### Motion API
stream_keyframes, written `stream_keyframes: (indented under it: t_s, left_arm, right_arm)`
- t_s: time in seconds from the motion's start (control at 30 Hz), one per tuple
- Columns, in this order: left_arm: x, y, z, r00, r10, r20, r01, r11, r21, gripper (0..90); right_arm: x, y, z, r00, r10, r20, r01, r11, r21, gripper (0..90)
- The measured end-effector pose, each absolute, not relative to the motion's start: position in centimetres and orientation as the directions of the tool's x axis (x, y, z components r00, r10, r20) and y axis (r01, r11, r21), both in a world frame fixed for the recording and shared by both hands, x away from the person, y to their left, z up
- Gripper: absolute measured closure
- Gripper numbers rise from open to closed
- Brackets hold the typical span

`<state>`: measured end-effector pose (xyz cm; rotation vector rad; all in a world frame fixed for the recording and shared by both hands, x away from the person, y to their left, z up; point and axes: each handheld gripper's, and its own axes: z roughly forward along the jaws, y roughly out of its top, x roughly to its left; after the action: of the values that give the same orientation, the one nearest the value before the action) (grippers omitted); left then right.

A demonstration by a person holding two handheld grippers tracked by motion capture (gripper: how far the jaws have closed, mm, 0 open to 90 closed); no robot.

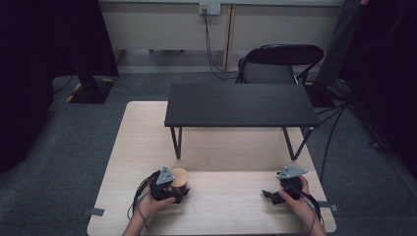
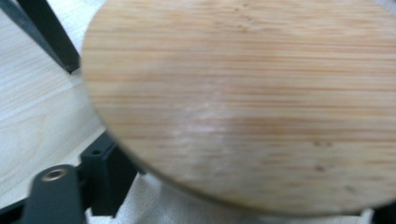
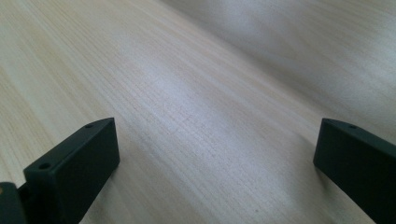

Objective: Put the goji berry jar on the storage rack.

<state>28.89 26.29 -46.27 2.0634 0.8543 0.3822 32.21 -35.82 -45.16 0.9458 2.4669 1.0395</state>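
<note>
Left tongs (image 1: 180,192) clamp a jar below its round bamboo lid (image 1: 179,176), low on the desk (image 1: 142,142). Right tongs (image 1: 268,195) gape, empty, well apart. Black shelf (image 1: 240,104) stands beyond both.

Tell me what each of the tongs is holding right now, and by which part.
The left tongs grip a jar with a round wooden lid by its pale body below the lid, as far as shows. The right tongs stand open over the table, holding nothing.
</note>
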Motion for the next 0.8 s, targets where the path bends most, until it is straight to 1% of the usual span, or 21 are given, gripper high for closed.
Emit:
stream_keyframes:
  t_s: [0.1,0.27,0.63,0.8]
  left_arm:
    - [28.94,26.37,-46.33,0.721,0.692,-0.033,0.429,-0.409,0.805,23.6]
    - [28.88,26.24,-46.19,0.729,0.685,-0.012,0.414,-0.427,0.804,24.8]
    - [28.62,25.98,-46.22,0.73,0.684,0.001,0.404,-0.432,0.806,25.4]
    - [28.62,25.94,-45.95,0.733,0.68,-0.015,0.412,-0.426,0.805,25.4]
  right_arm:
    - [32.21,-35.82,-45.16,-0.738,0.675,-0.02,0.457,0.521,0.721,0.0]
    - [32.21,-35.82,-45.16,-0.738,0.675,-0.02,0.457,0.521,0.721,0.0]
    - [32.21,-35.82,-45.16,-0.738,0.675,-0.02,0.457,0.521,0.721,0.0]
    - [32.21,-35.82,-45.16,-0.738,0.675,-0.02,0.457,0.521,0.721,0.0]
